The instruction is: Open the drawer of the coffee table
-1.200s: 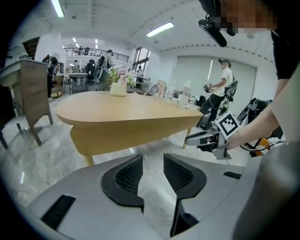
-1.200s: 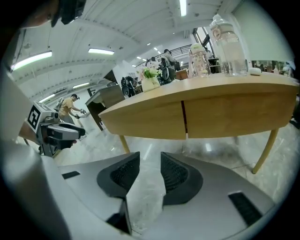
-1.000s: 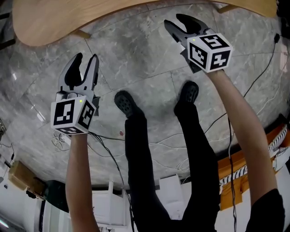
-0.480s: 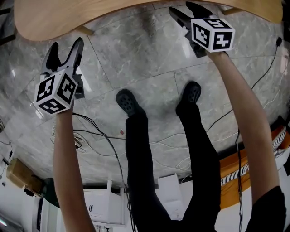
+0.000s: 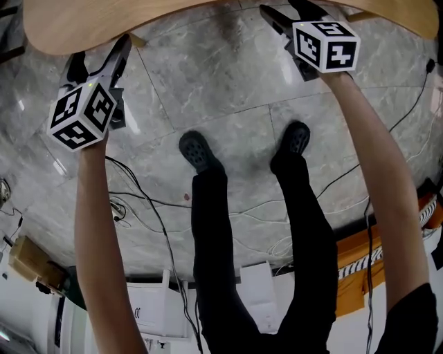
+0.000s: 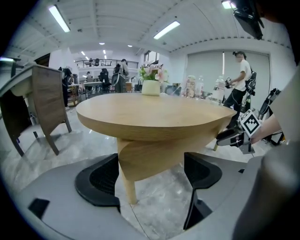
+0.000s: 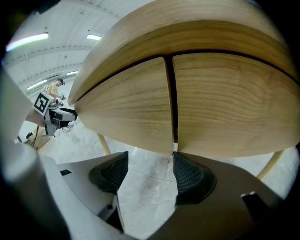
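The round wooden coffee table fills the top of the head view. Under its top hangs a curved wooden body on a slim leg. The right gripper view shows two curved drawer fronts split by a dark vertical gap. My right gripper sits just below the drawer's bottom edge, under the gap; its jaws are opening with nothing between them. My left gripper hovers short of the table's left side, its jaws opening and empty.
The person's legs and dark shoes stand on the grey marble floor between the arms. Cables trail over the floor. A wooden chair stands left of the table, and a vase of flowers stands on top.
Both grippers have moved up the picture to the table's edge, the left one also leftward. Both pairs of jaws stand wider apart than before.
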Action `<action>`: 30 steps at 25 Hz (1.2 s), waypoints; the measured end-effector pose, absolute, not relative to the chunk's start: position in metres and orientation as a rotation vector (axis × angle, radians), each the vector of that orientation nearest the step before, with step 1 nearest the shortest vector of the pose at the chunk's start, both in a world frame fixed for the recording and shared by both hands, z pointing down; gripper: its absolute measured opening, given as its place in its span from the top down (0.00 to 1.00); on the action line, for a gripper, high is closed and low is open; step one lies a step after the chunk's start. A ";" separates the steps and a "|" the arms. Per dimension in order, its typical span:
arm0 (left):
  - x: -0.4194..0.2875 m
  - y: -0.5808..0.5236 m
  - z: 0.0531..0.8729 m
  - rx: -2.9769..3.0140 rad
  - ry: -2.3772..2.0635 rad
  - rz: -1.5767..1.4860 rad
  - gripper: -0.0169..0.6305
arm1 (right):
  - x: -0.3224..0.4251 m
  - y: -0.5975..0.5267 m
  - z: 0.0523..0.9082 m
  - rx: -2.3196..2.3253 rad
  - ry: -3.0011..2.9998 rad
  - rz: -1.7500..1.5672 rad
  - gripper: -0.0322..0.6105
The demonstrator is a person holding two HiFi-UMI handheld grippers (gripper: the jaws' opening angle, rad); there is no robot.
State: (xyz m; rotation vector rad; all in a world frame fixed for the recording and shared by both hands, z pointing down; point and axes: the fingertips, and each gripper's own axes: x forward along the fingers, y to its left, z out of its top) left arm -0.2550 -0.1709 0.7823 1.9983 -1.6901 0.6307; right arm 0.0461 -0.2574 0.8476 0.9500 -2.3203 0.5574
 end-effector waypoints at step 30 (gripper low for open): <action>-0.252 -0.157 0.786 1.940 -1.727 0.676 0.30 | 0.047 -0.244 0.842 0.908 -2.306 0.612 0.55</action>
